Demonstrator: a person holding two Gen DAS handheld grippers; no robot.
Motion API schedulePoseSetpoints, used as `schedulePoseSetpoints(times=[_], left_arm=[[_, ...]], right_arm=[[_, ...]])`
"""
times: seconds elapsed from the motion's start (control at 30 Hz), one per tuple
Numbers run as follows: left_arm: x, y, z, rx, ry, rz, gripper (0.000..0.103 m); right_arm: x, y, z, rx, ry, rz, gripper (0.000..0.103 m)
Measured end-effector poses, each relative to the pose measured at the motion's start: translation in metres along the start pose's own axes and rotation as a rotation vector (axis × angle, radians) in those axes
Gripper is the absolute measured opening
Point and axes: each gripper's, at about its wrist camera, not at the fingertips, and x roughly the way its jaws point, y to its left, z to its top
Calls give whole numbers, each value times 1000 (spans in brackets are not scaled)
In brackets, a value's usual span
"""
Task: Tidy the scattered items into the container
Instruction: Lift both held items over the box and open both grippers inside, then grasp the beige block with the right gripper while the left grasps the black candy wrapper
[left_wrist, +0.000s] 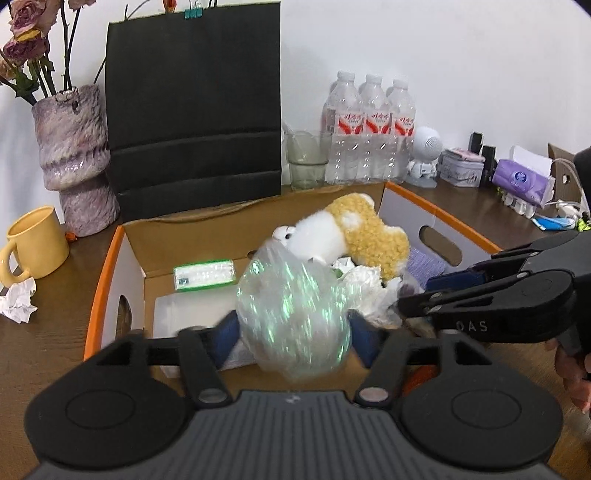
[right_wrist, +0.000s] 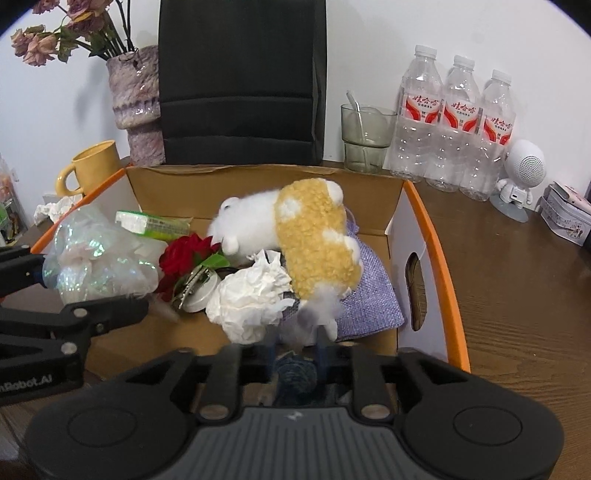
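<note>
An orange-rimmed cardboard box (left_wrist: 107, 266) (right_wrist: 436, 236) holds a white and tan plush toy (left_wrist: 354, 232) (right_wrist: 314, 236), a green packet (left_wrist: 205, 275) (right_wrist: 155, 223), crumpled white paper (right_wrist: 251, 299), a red rose (right_wrist: 184, 254), a round tin (right_wrist: 201, 291) and a purple pouch (right_wrist: 373, 288). My left gripper (left_wrist: 291, 336) is shut on an iridescent plastic bag (left_wrist: 295, 310) (right_wrist: 96, 254) held over the box. My right gripper (right_wrist: 295, 350) is closed on the plush toy's fluffy end, over the box; it also shows in the left wrist view (left_wrist: 406, 306).
A yellow mug (left_wrist: 33, 243) (right_wrist: 92, 166), a crumpled paper ball (left_wrist: 18, 299) on the table, a purple vase (left_wrist: 74, 158), a black paper bag (left_wrist: 195, 103), a glass (right_wrist: 364, 136), three water bottles (right_wrist: 454, 125), a white robot figure (right_wrist: 521, 177) and a tissue pack (left_wrist: 524, 177) surround the box.
</note>
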Motion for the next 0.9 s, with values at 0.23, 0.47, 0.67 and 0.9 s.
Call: schedulePoseSetpoints(times=[0.23,0.47,0.67,0.9], left_arm=[[-29,7,8,-13,-126,28,103],[-47,16,7,-44,-162,52,103],[-90,33,-5,-78,-210,76,103],[-137,61,-44,-104,-191,152,103]], right_arm=[[-26,-3,2,-3,-92,26,81],[-47,1,2,8,-148,40,91],[-89,6,-7,41,-242,72,95],[-131,27,-39,23,-279,87,95]])
